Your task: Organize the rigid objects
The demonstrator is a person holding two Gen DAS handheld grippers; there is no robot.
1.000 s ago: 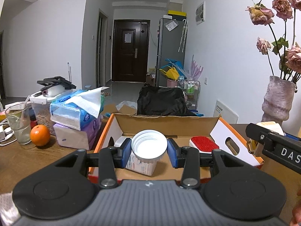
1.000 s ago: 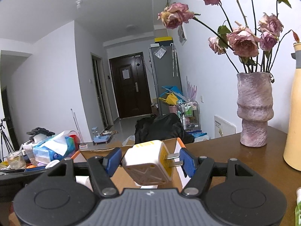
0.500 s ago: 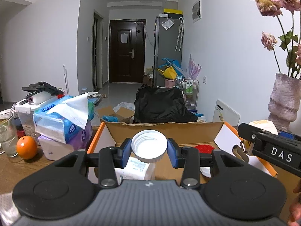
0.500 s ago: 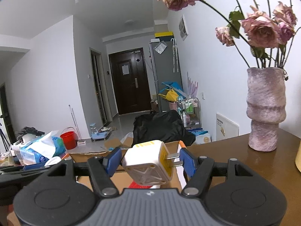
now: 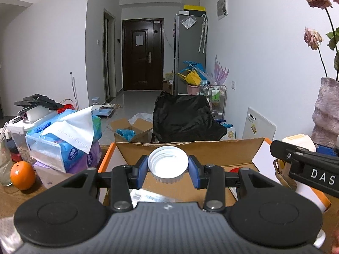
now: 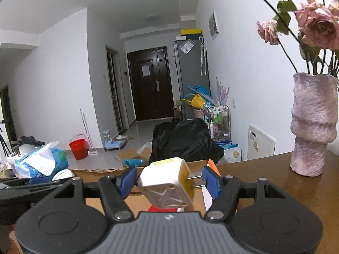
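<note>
On the table (image 6: 254,173) sits an open box (image 5: 190,148). Left gripper (image 5: 168,169) clamps a cap (image 5: 168,165) and right gripper (image 6: 167,183) a plug (image 6: 167,185), both probably bound for it.

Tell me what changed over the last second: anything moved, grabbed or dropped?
Both grippers carried their loads forward over the cardboard box. Nothing grabbed or dropped: left gripper still clamps the white cap, right gripper the white plug adapter.
</note>
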